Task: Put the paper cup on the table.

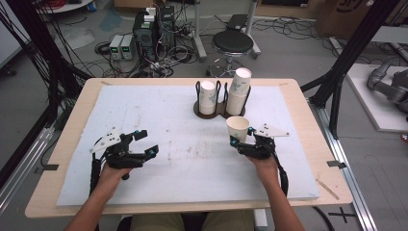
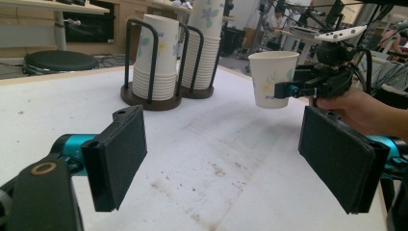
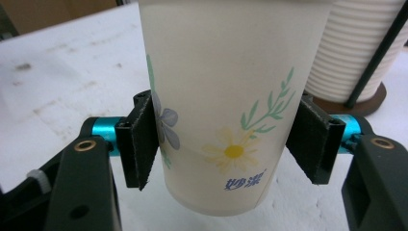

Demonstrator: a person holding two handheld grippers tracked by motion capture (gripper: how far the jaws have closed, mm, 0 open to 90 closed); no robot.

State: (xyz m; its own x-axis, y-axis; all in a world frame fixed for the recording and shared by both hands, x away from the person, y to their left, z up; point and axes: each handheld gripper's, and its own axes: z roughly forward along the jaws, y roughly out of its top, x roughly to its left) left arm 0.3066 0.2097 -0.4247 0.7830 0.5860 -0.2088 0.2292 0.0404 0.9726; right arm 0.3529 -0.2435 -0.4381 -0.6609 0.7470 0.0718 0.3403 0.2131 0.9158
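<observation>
Between the two black padded jaws of the right gripper [image 3: 226, 144] a paper cup [image 3: 226, 96] is clamped by its lower half, upright and clear of the mat. Its tapered wall is smooth and white, printed with a daisy, a blue flower and a green sprig. Just beyond it, two stacks of ribbed white cups [image 1: 208, 96] are held in a dark wire holder [image 1: 219, 109] with a round brown base. A stained white felt mat [image 1: 168, 144] is spread over the pale wooden table [image 1: 308, 110]. Well apart at the near left, the left gripper [image 1: 146, 142] is held wide open with nothing between its flat pads.
</observation>
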